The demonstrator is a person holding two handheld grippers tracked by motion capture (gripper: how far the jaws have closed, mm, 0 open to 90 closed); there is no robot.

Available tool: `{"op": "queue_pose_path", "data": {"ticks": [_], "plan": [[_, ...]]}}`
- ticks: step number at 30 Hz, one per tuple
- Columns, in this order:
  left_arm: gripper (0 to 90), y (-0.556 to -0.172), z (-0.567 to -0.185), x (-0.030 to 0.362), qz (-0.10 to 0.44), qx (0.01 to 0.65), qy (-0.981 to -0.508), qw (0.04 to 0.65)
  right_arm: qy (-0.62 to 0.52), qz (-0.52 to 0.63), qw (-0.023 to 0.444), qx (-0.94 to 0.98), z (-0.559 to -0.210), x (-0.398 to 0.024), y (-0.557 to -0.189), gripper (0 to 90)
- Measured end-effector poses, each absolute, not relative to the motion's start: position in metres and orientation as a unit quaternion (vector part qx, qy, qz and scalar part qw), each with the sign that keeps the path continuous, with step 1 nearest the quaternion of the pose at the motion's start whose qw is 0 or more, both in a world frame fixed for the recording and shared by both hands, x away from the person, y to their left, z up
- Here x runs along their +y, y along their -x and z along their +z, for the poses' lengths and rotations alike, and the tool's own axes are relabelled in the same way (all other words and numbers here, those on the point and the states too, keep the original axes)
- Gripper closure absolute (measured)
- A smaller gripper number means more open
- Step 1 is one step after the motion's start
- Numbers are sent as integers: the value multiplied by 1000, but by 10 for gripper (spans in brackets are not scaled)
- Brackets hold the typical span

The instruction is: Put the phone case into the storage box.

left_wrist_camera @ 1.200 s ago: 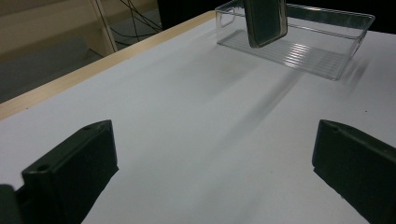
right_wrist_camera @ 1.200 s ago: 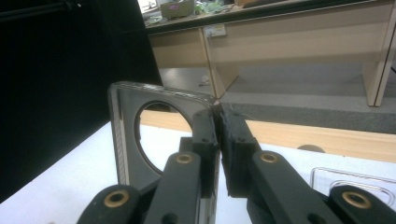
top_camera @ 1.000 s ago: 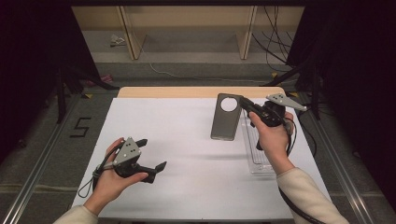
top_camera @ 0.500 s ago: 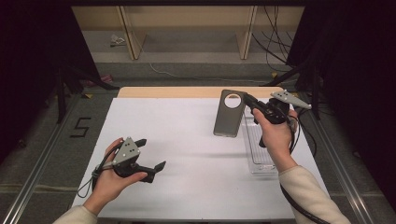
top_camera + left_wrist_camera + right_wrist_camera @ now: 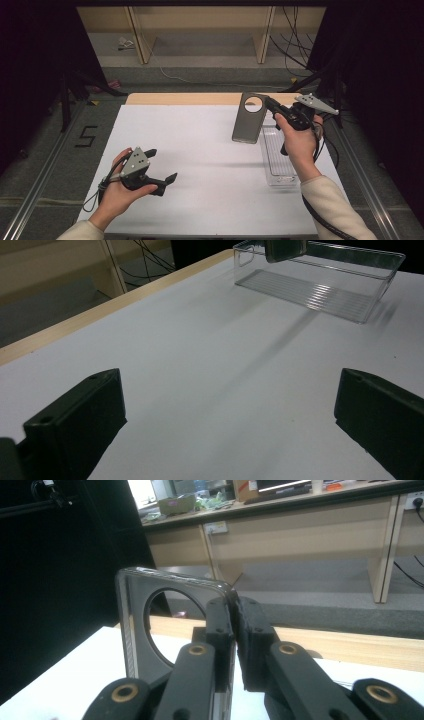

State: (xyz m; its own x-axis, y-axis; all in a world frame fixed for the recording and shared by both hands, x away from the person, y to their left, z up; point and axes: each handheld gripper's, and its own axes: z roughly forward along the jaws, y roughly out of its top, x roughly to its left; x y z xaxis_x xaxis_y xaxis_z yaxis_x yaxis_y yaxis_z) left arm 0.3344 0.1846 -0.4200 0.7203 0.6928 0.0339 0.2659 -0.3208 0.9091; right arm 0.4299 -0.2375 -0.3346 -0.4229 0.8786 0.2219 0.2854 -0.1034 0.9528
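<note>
Above the far right part of the white table (image 5: 210,165), the right gripper (image 5: 274,107) holds a flat dark grey phone case with a large round camera cutout (image 5: 248,118) up in the air. Its jaws are clamped on the case's upper edge, next to the round hole. In the right gripper view the two black jaws are pressed together on the thin glossy wall of the case (image 5: 150,630), the cutout to the left of the pads (image 5: 220,625). The case hangs roughly upright, its long side running down, its lower end above the table just beside the clear rectangular plastic tray (image 5: 278,156). The tray lies on the table below the right hand (image 5: 296,142), long side running away from the person, nothing visible inside it. In the left gripper view the tray (image 5: 320,287) shows at the far side with the bottom end of the case (image 5: 285,249) over its near corner, not touching.

Left gripper (image 5: 160,167) sits low at the near left of the table, held in the left hand (image 5: 120,192), well apart from case and tray. Its jaws stand wide apart with only bare white table (image 5: 210,365) between them, gripping nothing. Grey three-cornered plate on top of each gripper, cable trailing from each. Light wooden strip (image 5: 185,98) runs along the table's far edge.
</note>
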Motion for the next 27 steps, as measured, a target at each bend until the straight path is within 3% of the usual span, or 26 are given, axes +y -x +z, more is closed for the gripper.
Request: {"op": "queue_pose_path", "data": {"ticks": [27], "plan": [[0,-334,-420,185,215,306,-784,495,-482,572,285,599,-330,-256,-435,853]]}}
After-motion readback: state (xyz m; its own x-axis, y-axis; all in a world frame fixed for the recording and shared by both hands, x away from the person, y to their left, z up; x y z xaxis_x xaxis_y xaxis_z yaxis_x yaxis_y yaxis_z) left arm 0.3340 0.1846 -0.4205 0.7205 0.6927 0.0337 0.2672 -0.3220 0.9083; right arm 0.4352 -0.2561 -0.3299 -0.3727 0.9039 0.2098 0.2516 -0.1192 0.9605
